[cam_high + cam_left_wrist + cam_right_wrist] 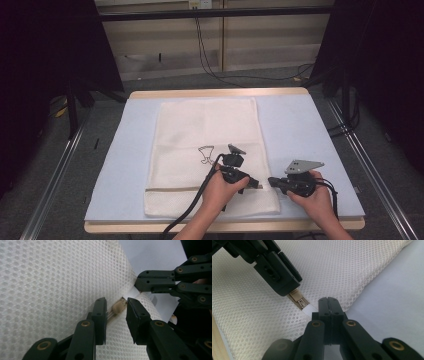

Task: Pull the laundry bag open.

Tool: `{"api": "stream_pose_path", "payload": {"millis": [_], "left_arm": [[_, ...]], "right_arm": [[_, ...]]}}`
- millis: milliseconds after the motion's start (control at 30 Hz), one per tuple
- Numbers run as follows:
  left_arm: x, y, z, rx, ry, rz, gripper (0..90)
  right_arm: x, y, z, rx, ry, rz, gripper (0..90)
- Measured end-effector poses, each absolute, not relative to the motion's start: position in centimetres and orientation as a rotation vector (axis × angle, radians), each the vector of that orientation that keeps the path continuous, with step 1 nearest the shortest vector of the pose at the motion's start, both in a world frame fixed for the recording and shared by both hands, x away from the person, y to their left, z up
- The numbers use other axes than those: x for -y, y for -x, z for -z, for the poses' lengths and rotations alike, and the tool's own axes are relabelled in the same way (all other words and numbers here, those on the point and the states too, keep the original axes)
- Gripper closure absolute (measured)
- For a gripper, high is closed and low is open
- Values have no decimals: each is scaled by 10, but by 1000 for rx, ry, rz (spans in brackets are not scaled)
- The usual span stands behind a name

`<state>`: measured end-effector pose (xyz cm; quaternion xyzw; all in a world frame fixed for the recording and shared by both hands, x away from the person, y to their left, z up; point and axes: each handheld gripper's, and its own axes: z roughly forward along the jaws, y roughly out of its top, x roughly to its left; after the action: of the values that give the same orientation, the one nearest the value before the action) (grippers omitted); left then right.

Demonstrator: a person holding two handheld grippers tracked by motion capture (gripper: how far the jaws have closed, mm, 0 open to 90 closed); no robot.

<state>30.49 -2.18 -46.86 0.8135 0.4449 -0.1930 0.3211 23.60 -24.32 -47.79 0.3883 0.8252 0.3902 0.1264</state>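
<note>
Both my hands come in at the near edge of the pale blue table (300, 125). On it lies the white mesh bag (200, 130), its zipper pull (117, 307) between my left gripper (115, 312)'s spread jaws, untouched. My right gripper (328, 302), jaws pressed together, pinches the bag's white tab (309, 308) beside it.

Left gripper (115, 308) with jaws narrowly parted, right gripper (328, 300) with jaws fully closed, tips nearly meeting.
</note>
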Motion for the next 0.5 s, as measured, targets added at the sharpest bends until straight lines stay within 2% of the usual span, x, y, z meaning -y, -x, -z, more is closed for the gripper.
{"api": "stream_pose_path", "payload": {"millis": [167, 500], "left_arm": [[25, -305, 470, -1194, -2105, 554, 703], [32, -307, 474, -1227, -2094, 583, 846]], "right_arm": [[243, -237, 479, -2402, -1130, -1131, 900], [243, -236, 480, -2402, -1124, -1128, 900]]}}
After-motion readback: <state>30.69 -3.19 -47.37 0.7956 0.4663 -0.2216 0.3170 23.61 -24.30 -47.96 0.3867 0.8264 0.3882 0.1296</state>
